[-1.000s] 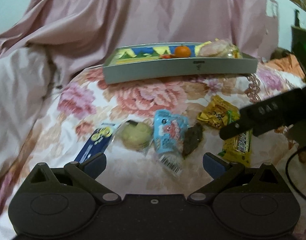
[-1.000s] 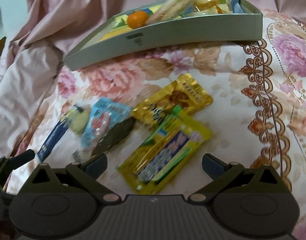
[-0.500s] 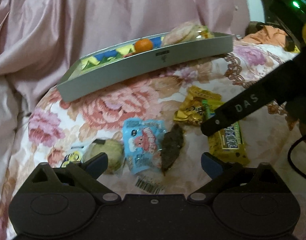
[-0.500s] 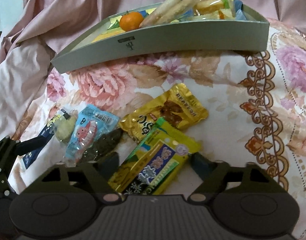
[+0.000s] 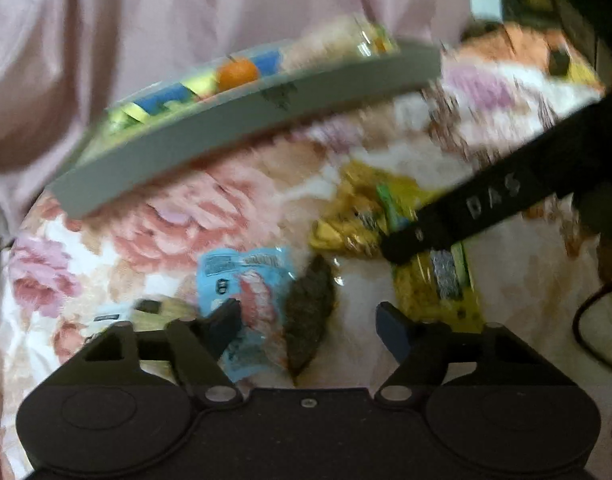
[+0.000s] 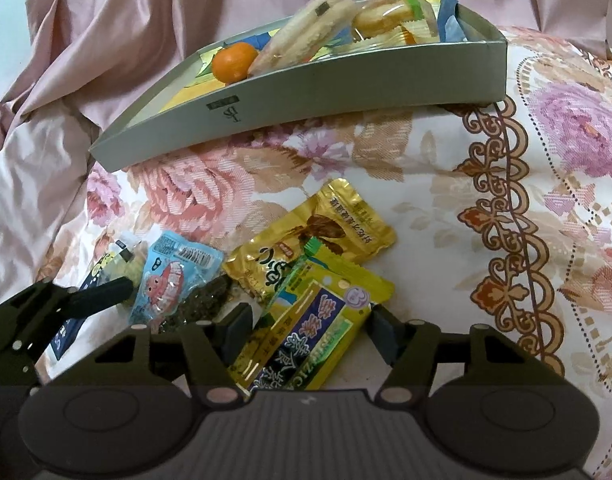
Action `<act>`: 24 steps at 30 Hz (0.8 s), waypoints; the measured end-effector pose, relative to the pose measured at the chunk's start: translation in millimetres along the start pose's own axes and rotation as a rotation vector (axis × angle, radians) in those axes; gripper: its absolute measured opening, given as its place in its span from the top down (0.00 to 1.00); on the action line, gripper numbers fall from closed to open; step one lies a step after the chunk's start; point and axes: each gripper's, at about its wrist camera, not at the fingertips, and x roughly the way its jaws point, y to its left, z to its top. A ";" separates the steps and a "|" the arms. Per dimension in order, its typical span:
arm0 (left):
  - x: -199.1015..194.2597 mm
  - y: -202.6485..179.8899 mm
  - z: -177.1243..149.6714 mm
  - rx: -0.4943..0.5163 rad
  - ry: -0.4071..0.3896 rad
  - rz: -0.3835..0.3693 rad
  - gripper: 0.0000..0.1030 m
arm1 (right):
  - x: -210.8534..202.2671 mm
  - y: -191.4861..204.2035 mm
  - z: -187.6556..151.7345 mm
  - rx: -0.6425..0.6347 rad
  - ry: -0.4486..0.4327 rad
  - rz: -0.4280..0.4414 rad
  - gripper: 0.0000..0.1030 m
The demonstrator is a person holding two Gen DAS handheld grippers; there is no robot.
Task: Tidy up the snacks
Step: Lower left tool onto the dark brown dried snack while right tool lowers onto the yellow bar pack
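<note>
A grey box (image 6: 346,92) at the back holds an orange (image 6: 233,60) and wrapped biscuits (image 6: 306,32). Loose snacks lie on the floral sheet. My right gripper (image 6: 310,330) is low, its fingers on either side of a yellow-green packet (image 6: 306,332), partly closed around it. A gold packet (image 6: 306,240) lies just beyond. My left gripper (image 5: 308,320) is open over a blue packet (image 5: 245,292) and a dark snack (image 5: 308,312). The left view is blurred; the grey box (image 5: 233,128) shows there too.
A pink quilt (image 6: 85,40) is bunched behind and left of the box. A small greenish snack and a dark blue packet (image 6: 65,332) lie at far left. A black cable (image 5: 594,332) runs at the right edge of the left view.
Both grippers have moved down and closer to the snacks. The right fingers have narrowed around the yellow-green packet. The left fingers have narrowed over the blue packet and dark snack.
</note>
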 end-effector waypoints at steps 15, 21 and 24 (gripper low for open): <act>-2.4 -1.2 5.0 0.026 0.036 0.022 0.44 | 0.2 -0.2 -1.6 0.007 -0.013 0.009 0.34; -0.5 -19.5 1.1 0.112 0.049 0.016 0.52 | 0.7 2.1 -2.1 -0.006 -0.014 0.014 0.36; 3.8 -9.1 7.4 0.032 0.061 -0.012 0.51 | 0.8 3.4 -2.8 -0.015 -0.012 0.019 0.37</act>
